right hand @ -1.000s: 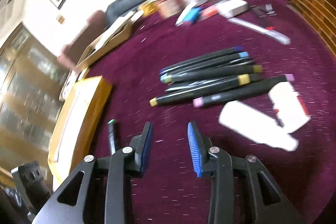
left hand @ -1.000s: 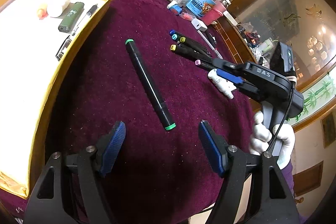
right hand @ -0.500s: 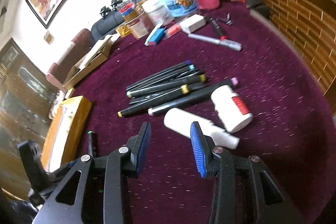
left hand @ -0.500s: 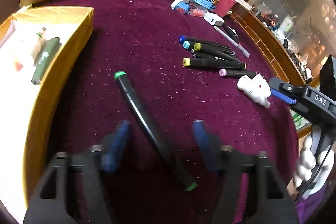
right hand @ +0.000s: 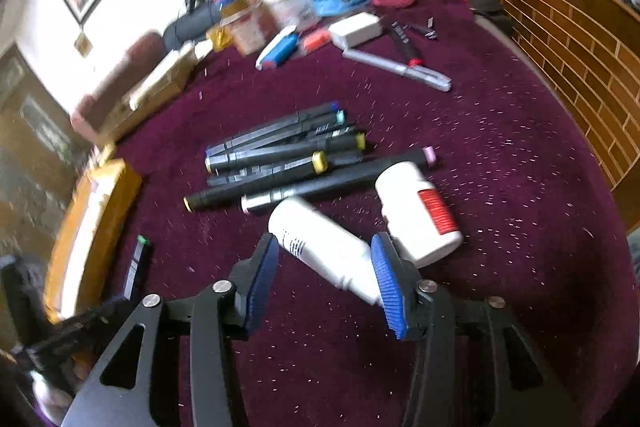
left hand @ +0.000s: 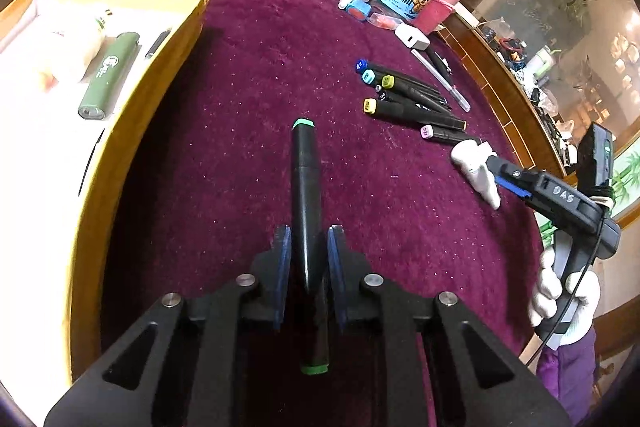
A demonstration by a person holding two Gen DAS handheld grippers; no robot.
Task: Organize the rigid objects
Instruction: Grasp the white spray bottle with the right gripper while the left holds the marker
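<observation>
Black green-capped marker (left hand: pixel 305 195) mid-table on the purple cloth, left gripper (left hand: pixel 307 251) closing on its barrel for the yellow tray (left hand: pixel 172 67). Right gripper (right hand: pixel 324 267) opening astride a white bottle (right hand: pixel 320 247), not pinching yet.

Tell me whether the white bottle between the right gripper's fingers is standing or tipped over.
Tipped over. The white bottle lies on its side on the purple cloth, slanted between the opening jaws of the right gripper.
</observation>
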